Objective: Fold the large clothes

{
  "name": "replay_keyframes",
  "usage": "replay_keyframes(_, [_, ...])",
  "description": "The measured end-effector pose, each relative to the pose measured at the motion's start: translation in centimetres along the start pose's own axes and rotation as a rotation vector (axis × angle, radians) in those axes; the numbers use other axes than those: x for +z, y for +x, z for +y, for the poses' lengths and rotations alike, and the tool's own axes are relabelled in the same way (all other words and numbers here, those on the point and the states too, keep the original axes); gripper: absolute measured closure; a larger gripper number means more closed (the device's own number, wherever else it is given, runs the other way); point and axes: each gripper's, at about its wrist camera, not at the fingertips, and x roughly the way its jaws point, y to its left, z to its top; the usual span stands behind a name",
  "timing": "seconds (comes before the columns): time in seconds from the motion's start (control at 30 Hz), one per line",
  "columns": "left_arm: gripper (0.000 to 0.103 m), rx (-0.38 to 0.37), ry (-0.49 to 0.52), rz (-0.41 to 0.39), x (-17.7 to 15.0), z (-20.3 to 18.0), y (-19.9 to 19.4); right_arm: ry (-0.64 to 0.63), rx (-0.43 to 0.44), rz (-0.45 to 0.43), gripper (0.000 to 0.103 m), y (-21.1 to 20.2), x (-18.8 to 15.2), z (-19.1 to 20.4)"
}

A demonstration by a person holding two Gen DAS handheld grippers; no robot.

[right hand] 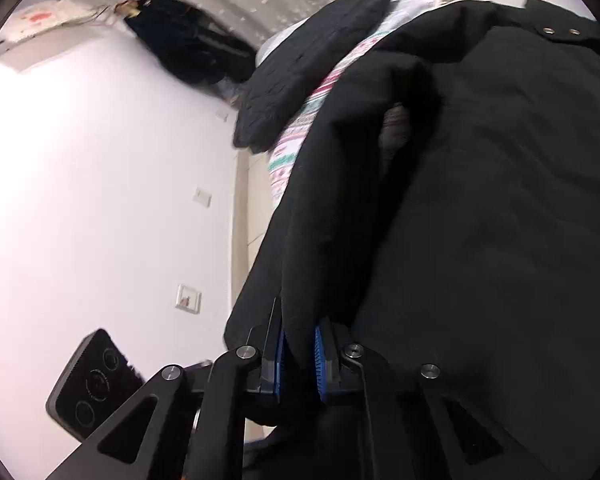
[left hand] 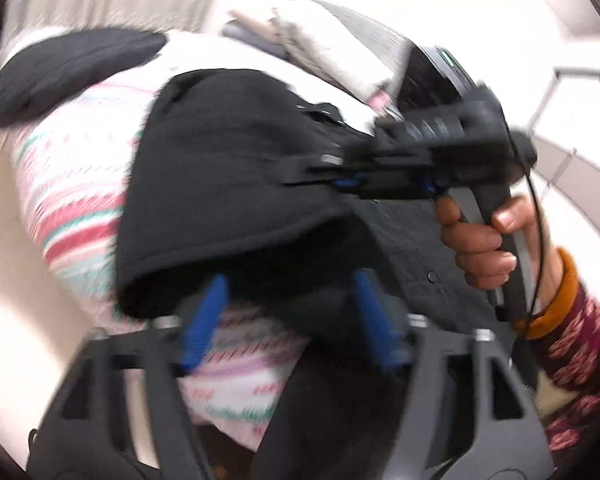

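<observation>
Right wrist view shows the right gripper (right hand: 298, 354) with its blue ribbed pads (right hand: 319, 360) pinched on a thick fold of the black coat (right hand: 480, 208), which lies heaped across the striped blanket (right hand: 296, 136) on the bed. Left wrist view shows the left gripper (left hand: 288, 312) with its jaws spread wide and nothing clamped between the blue fingers (left hand: 204, 320), only the coat's rounded hem lying just ahead of them. The main risk, as I judge it, is that the right side alone carries a heavy, bulky garment: the pinched fold is thick and soft, so it could creep out of the narrow pads if pulled hard, or the coat could drag the blanket along and bunch. With the left jaws open, that side of the coat may sag and spoil the fold line. The coat looks matte, dense and padded, with metal snaps (right hand: 547, 31) near its edge; the blanket is fuzzy knit in pink, teal and white bands. A second dark quilted garment (right hand: 308, 68) lies apart, further up the bed.
</observation>
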Motion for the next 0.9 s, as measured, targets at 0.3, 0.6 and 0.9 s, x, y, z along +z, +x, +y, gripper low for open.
replay_keyframes(0.3, [0.023, -0.032, -0.46, -0.035, -2.9, 9.7, -1.0, -0.067, -0.147, 0.041, 0.094, -0.2, -2.1, -1.1])
replay_keyframes(0.6, [0.06, -0.145, -0.743, -0.093, -3.8, 12.0, 2.6, -0.098, -0.206, 0.048, 0.094, 1.1, -2.2, -1.6])
replay_keyframes(0.9, [0.091, 0.453, -0.182, -0.153, 8.8, 6.7, -4.7, -0.104, -0.143, 0.02, 0.063, -3.4, -2.9, -1.4])
